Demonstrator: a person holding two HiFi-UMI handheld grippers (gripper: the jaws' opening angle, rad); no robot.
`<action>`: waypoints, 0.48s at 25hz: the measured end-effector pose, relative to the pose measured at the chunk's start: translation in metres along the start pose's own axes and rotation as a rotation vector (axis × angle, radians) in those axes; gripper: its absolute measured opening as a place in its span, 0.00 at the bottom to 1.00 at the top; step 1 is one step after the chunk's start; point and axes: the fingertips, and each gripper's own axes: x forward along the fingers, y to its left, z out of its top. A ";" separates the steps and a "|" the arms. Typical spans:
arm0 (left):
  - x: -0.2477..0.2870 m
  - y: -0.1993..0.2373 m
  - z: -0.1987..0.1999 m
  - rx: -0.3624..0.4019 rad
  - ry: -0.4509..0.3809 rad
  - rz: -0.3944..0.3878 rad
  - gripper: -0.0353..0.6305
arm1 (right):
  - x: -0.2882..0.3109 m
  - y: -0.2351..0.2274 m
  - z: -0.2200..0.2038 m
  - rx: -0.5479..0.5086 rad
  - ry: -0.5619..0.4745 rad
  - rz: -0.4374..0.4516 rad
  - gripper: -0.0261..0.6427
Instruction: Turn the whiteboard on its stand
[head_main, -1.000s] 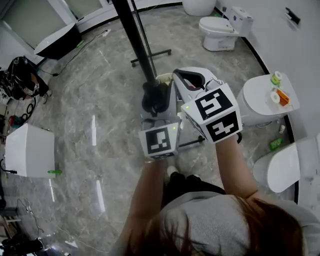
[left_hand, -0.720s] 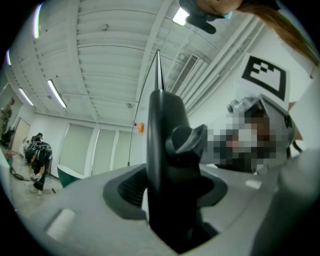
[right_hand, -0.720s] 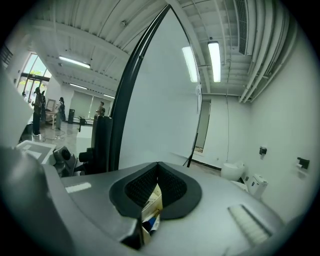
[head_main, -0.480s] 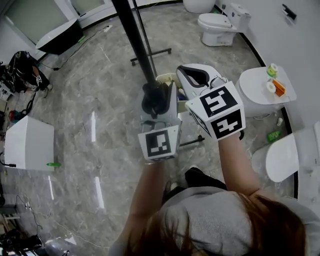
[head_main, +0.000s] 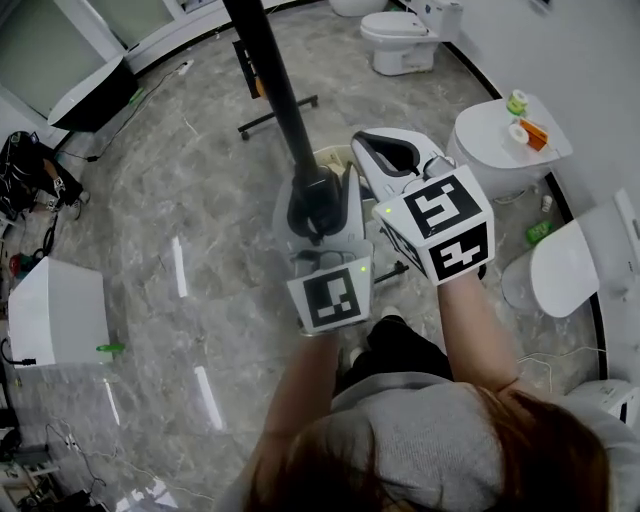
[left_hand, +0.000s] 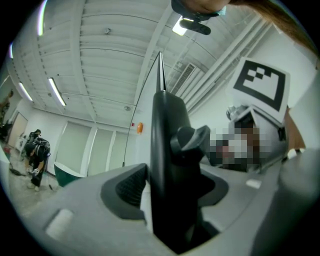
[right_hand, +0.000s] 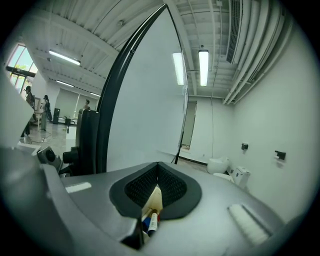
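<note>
Grey marble floor (head_main: 200, 200), toilets (head_main: 400, 45) lined up along the wall. From the head view the whiteboard (head_main: 268, 70) only shows edge-on, as a black bar cut off at the top. The left gripper (left_hand: 172, 192) is clamped on its black side post, right by a knob (left_hand: 192, 140). The right gripper (right_hand: 156, 185) sits just beside it, jaws pressed together and empty. Some markers (right_hand: 150, 222) peek through the gap underneath, too small to make out much.

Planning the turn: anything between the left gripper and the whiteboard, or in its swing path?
Nothing between them: the left gripper is clamped on the black post at the whiteboard edge. The right gripper, shut, sits close beside the board's face and may block the swing.
</note>
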 end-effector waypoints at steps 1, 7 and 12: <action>-0.004 -0.003 0.001 -0.002 -0.003 -0.004 0.42 | -0.006 0.001 -0.004 0.010 0.006 -0.010 0.04; -0.022 -0.020 0.004 -0.003 0.000 -0.012 0.42 | -0.038 0.004 -0.016 0.022 0.008 -0.044 0.04; -0.044 -0.031 0.010 -0.024 0.002 -0.014 0.43 | -0.053 0.014 -0.018 -0.018 0.011 0.008 0.04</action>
